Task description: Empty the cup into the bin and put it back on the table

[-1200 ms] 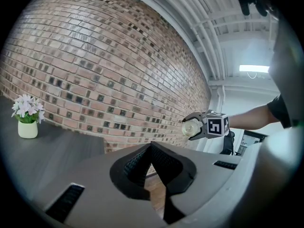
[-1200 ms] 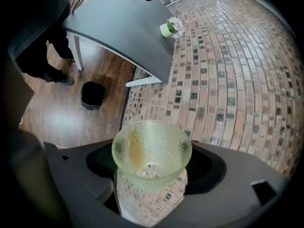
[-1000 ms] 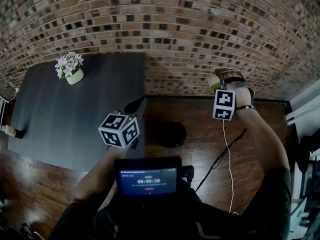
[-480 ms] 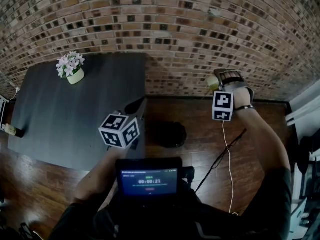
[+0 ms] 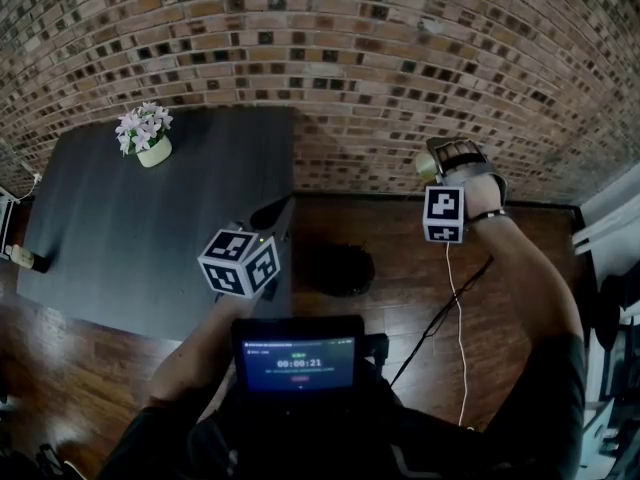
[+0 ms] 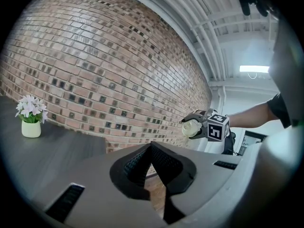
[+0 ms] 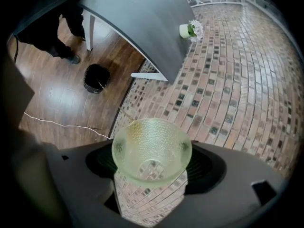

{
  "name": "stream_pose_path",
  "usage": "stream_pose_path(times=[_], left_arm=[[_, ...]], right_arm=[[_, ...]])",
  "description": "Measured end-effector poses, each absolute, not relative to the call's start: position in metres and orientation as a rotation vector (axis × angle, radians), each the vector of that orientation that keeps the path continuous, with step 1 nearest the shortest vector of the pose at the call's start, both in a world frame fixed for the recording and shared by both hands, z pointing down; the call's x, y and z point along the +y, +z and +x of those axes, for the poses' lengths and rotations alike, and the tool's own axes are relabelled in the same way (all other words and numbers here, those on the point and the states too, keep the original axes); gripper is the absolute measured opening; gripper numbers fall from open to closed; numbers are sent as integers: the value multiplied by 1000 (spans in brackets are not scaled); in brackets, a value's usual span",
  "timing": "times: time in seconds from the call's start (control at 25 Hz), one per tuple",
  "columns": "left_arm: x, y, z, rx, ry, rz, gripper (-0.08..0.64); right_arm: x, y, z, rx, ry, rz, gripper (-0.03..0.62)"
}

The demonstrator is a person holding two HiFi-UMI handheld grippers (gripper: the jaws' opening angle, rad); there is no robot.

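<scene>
A pale green, dimpled glass cup sits between the jaws of my right gripper, which is shut on it. I can see the brick wall through the glass and nothing inside it. In the head view the cup and right gripper are raised at the right, close to the wall. The black bin stands on the floor below and to the left, beside the dark table. My left gripper hovers over the table's right edge, shut and empty. It also sees the cup.
A small pot of pink-white flowers stands at the table's far left. A white cable and a black one run across the wood floor right of the bin. The brick wall is directly behind. A screen hangs at the person's chest.
Almost nothing: the right gripper with the cup has edged slightly left and stays raised. The left gripper has not moved.
</scene>
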State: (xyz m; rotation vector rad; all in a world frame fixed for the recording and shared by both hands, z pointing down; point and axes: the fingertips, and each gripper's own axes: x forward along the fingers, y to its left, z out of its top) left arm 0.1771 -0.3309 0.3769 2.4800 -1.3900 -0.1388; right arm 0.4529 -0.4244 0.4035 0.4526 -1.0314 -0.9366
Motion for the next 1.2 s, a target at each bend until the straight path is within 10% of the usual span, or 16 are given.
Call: stream_pose_path(times=[1.2], left_arm=[[-316, 374, 170, -1424, -123, 2485, -6]], right_arm=[[-414, 400, 452, -1332, -651, 720, 399]])
